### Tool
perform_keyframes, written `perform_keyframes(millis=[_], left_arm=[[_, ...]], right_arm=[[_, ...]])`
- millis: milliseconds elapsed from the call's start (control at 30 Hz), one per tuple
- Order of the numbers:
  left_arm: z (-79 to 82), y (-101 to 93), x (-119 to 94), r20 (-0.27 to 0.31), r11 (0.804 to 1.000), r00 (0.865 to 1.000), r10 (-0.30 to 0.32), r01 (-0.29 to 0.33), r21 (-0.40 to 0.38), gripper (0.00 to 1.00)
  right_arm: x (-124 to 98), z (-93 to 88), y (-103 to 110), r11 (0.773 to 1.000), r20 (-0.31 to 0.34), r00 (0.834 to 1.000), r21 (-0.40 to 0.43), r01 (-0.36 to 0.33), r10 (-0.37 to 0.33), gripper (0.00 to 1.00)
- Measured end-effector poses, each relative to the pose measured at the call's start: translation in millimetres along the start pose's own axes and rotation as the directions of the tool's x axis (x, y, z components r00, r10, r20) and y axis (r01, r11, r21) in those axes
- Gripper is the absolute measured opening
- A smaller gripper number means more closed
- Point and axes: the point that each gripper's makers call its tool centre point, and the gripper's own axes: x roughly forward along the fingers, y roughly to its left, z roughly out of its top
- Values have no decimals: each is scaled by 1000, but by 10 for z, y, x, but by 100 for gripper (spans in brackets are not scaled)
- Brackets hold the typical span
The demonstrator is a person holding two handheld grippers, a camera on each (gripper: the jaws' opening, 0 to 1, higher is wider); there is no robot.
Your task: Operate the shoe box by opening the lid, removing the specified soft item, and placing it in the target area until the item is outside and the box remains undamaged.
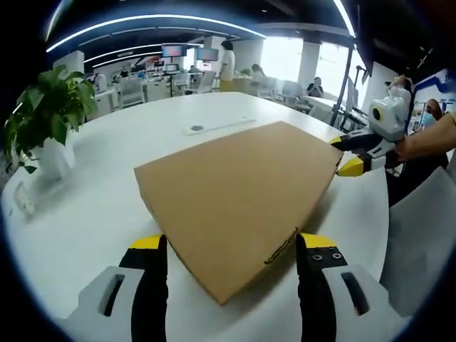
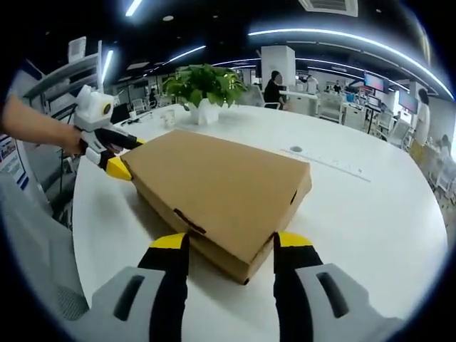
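The shoe box (image 1: 239,189) (image 2: 217,189) is a flat brown cardboard carton, lid closed, lying on a round white table (image 1: 92,214) (image 2: 370,214). It sits toward the near edge of the table, turned so that one corner points at each gripper.

On the bare table beyond the box lie a long pale strip and a small round disc (image 1: 197,128) (image 2: 296,149). A potted green plant (image 1: 46,114) (image 2: 203,89) in a white pot stands at the table's far edge. Around it is an open office with desks, monitors, curved ceiling light strips and several people sitting or standing in the background.

In the left gripper view, the left gripper (image 1: 231,246) has its yellow-tipped black jaws spread wide, one on each side of the box's near corner, which reaches down between them; whether the jaws touch the cardboard cannot be told. In the right gripper view, the right gripper (image 2: 224,242) is likewise spread wide, straddling the opposite corner, its jaws close against the box's sides. Neither is closed on anything.

Each gripper also shows from the other camera: the right gripper (image 1: 350,153), held by a person's hand (image 1: 403,148), has its yellow tips at the box's far corner, and the left gripper (image 2: 127,157), held by a hand (image 2: 71,142), meets the box's far corner in the same way.
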Motion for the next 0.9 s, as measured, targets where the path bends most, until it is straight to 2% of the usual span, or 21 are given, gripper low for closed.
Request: perform_keyframes(millis=[900], left_arm=[[-245,-49,-293,-18,1000,1000,-19,19,13,74]], right_arm=[[-149,-104,419,1000,8,1000,17,-2,2,42]])
